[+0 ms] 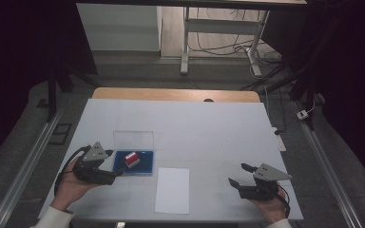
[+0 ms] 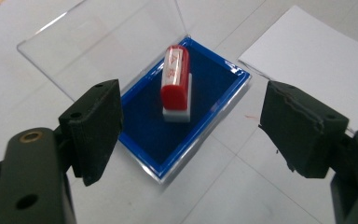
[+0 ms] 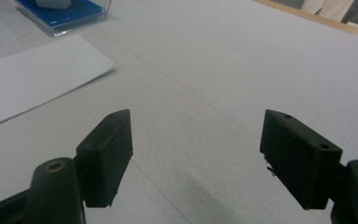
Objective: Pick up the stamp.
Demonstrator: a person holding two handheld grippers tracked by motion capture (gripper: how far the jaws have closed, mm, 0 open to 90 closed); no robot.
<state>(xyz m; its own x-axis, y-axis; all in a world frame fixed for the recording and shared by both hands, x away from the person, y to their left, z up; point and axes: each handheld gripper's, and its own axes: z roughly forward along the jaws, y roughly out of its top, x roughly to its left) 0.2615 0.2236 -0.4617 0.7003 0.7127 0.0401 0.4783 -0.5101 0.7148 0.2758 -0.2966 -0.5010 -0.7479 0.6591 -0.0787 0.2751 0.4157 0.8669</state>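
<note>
Stamp (image 2: 175,81), red-topped on a white base, stands on the blue pad of its case (image 2: 144,135), whose clear lid (image 2: 102,42) lies flat behind it; a white paper sheet (image 1: 172,190) lies just right of the case on the surface (image 1: 209,128), and I see nothing between my left tool (image 2: 191,126) and the stamp. From my left tool's camera I can read red markings on the stamp's side, too small overhead. My left tool hangs wide open near the case, and my right tool (image 1: 241,174), well apart, is spread open over bare surface.

stamp (image 2: 176,84) unobstructed above, raised lid (image 2: 107,42) behind
</note>
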